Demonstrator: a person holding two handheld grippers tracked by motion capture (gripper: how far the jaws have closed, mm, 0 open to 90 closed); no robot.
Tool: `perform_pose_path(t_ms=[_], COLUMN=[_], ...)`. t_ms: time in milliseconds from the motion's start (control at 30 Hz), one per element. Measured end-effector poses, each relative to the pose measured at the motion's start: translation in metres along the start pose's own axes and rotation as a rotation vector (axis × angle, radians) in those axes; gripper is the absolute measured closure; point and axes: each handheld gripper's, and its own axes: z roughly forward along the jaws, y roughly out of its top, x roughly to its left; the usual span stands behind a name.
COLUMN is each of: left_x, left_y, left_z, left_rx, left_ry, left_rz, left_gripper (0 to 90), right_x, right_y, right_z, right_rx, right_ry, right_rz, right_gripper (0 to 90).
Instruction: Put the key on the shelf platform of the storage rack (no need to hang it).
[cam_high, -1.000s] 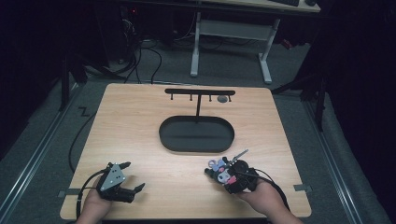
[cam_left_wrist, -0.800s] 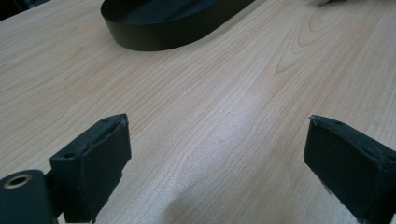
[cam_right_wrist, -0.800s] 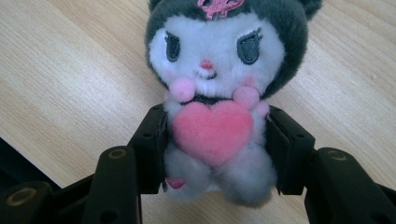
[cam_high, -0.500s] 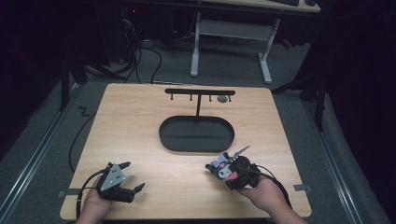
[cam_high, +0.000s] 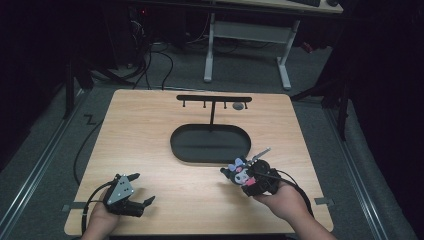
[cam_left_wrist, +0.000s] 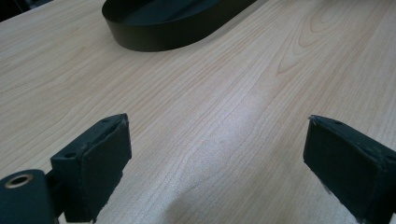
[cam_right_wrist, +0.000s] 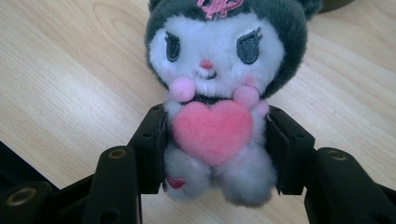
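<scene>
A small plush toy (cam_right_wrist: 217, 93) with a white face, dark hood and a pink heart on its chest sits between the jaws of my right gripper (cam_right_wrist: 215, 149), which is shut on its body. In the high view the plush toy (cam_high: 241, 172) and right gripper (cam_high: 250, 179) hover above the table's front right, just in front of the black oval tray (cam_high: 210, 144). A thin metal piece sticks up behind the toy. My left gripper (cam_high: 135, 189) rests at the front left, open with nothing between its pads (cam_left_wrist: 100, 163), and bare wood shows between them.
A black T-shaped hanger stand (cam_high: 213, 100) with small hooks rises from the tray's far side. The oval tray's wall (cam_left_wrist: 154, 39) lies ahead of the left gripper. Cables trail from both grippers. The wooden table (cam_high: 150, 130) has open room left of the tray.
My right gripper has lifted the plush toy a little off the table, toward the tray. The left gripper has stayed put.
</scene>
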Motion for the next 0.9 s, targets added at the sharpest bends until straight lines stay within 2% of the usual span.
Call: perform_pose_path(t_ms=[200,600,733,800,900], left_x=[0.0,0.0,0.0,0.001,0.001], left_y=[0.0,-0.003,-0.004,-0.003,-0.003], left_z=[-0.001,-0.006,-0.008,-0.009,-0.009], left_rx=[-0.002,-0.013,-0.003,-0.02,-0.018], left_ry=[0.004,0.013,0.009,0.024,0.021], left_rz=[-0.003,-0.014,-0.016,-0.025,-0.028], left_gripper=[8.2,8.1,6.5,5.3,3.6], right_x=[-0.004,-0.01,-0.014,-0.016,-0.018], right_y=[0.007,0.016,0.02,0.022,0.024], right_z=[-0.007,-0.007,-0.007,-0.007,-0.007], right_rx=[-0.025,-0.059,-0.074,-0.076,-0.082], right_ry=[-0.002,0.007,0.009,0.005,0.004], right_rz=[0.003,0.026,0.039,0.039,0.046], right_gripper=[47.6,47.7,47.6,47.7,47.7])
